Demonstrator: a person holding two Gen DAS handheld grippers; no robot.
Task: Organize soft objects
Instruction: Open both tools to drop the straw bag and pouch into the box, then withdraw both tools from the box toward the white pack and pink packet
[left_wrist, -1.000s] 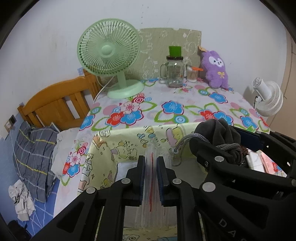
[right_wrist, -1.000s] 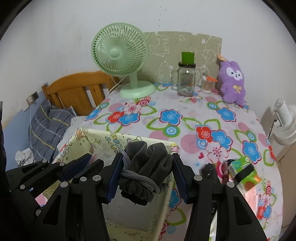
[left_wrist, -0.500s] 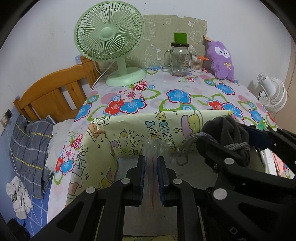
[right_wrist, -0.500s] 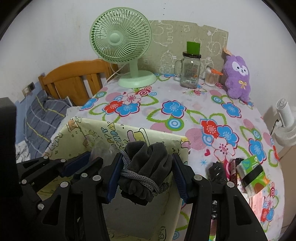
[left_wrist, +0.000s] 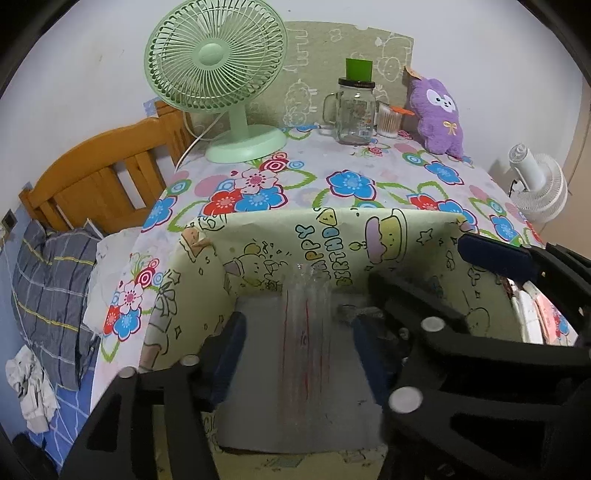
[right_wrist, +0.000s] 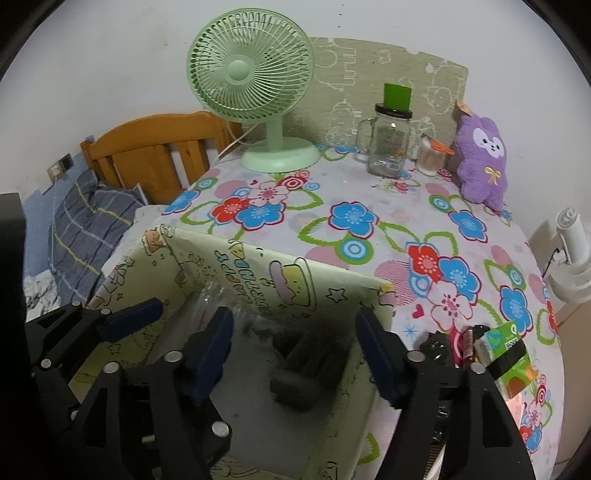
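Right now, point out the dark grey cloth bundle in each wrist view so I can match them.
Left wrist: only a blurred grey bit of the cloth bundle shows, right of centre, inside the box.
Right wrist: cloth bundle low centre, blurred, inside the box, between the open pads.
Shared landmark: green fan at the table's back.

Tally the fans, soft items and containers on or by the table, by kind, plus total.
Fans: 2 — green desk fan, white clip fan
Soft items: 2 — purple plush toy, dark grey cloth bundle inside the box
Containers: 3 — glass mason jar, clear cotton-swab tub, yellow-green birthday-print box
Total: 7
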